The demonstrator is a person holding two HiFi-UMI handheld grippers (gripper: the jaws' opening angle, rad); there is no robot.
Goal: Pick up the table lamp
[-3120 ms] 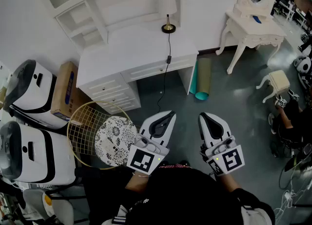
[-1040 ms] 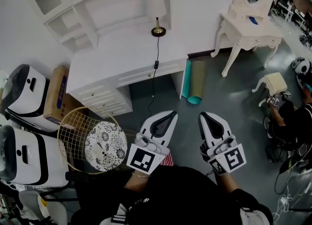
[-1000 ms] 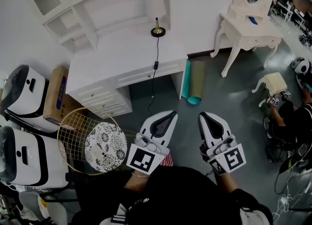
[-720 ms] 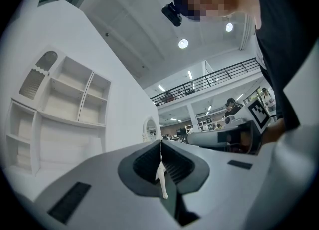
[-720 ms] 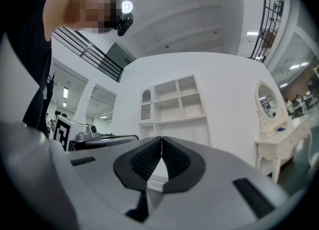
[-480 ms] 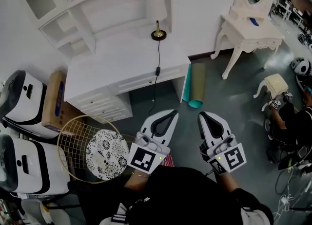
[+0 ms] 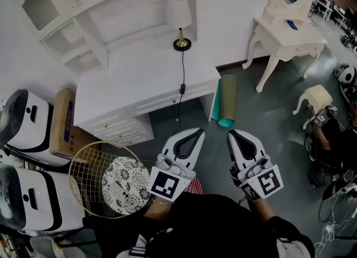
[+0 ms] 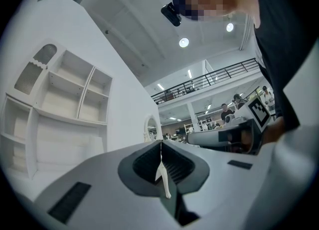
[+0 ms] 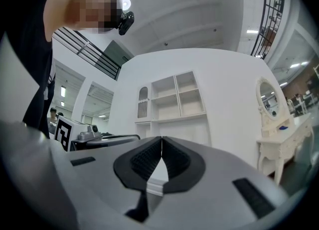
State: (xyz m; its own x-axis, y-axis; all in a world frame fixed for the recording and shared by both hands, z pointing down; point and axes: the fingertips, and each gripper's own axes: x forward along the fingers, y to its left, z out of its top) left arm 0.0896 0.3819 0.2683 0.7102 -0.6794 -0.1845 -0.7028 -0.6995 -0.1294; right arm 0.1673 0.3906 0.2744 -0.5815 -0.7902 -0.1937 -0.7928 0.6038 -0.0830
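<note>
- The table lamp [image 7: 181, 28], with a white shade, a slim brass stem and a round brass foot, is standing upright at the back of the white drawer bench [image 7: 139, 78]. It is near the bench's right rear corner, just in front of the white shelf unit [image 7: 106, 5].
- Its black cord [image 7: 182, 75] is running forward across the bench top and hanging over the bench's front edge.
- The task is, by my judgement, sitting at its very start. Nothing is gripping or touching the lamp, so the approach, the grip and the lift are all remaining to be done.
- The left tongs [image 7: 195, 135] are hovering over the grey floor [image 7: 262, 117] in front of the bench, well apart from the lamp. Their jaws are pressing together tip to tip, with nothing between them.
- The right tongs [image 7: 233, 135] are hovering just beside the left ones, likewise in front of the bench and well short of it. Their jaws are meeting too and carrying nothing.
- Whichever tongs are taking the stem will probably be needing to open first.
</note>
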